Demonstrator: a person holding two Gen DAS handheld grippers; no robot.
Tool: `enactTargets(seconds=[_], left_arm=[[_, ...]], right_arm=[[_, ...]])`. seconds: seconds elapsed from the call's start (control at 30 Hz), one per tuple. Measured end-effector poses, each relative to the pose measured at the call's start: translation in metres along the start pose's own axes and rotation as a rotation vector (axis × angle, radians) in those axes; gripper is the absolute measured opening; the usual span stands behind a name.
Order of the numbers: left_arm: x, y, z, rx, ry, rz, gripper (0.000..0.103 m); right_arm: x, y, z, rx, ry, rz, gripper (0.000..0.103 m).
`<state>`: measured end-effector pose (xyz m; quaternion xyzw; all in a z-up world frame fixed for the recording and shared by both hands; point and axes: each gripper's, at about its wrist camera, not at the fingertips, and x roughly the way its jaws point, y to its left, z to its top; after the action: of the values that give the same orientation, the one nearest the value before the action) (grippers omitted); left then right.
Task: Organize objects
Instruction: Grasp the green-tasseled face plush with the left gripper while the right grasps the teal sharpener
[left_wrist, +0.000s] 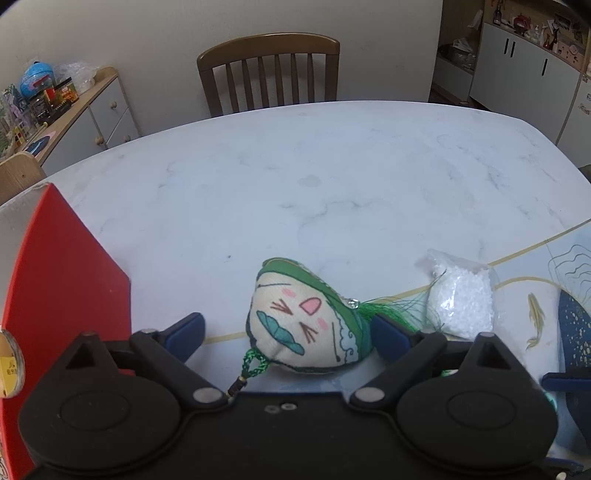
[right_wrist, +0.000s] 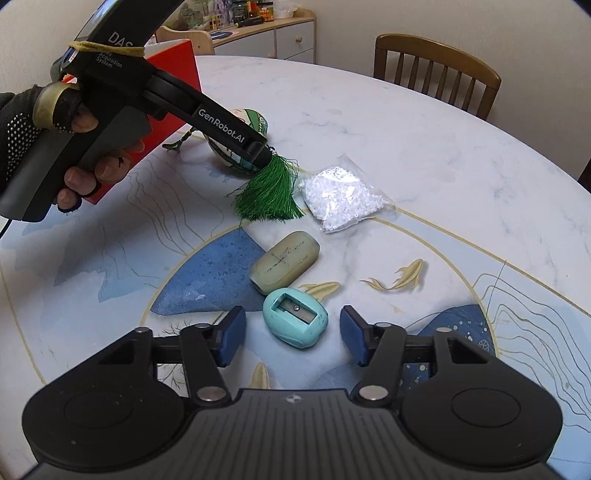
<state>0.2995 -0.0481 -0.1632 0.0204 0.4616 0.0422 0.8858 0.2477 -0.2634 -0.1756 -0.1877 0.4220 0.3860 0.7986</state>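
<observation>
Straddling the plush charm (left_wrist: 308, 325) low in the frame, the left hand-held gripper (left_wrist: 291, 332) is spread wide, right pad touching it. Right hand-held gripper (right_wrist: 292, 334) is spread too, around the teal sharpener (right_wrist: 295, 319) on the tabletop (right_wrist: 424, 155), eraser (right_wrist: 284, 262) just above.

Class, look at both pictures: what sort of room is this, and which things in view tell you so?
Probably a home dining room: a marble-look table with a wooden chair pushed up to it, and a sideboard cluttered with jars and toys.
</observation>
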Motion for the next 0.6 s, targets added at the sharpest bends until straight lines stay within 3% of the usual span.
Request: enactTargets(seconds=[0.23, 0.6], left_arm=[[-0.006, -0.006, -0.001, 0.008, -0.01, -0.039, 0.066], [-0.019, -0.004, -0.001, -0.01, -0.009, -0.036, 0.062]], right_arm=[[0.0, 0.0, 0.0, -0.003, -0.001, -0.009, 0.038], [-0.009, -0.002, -0.003, 0.055, -0.009, -0.021, 0.037]])
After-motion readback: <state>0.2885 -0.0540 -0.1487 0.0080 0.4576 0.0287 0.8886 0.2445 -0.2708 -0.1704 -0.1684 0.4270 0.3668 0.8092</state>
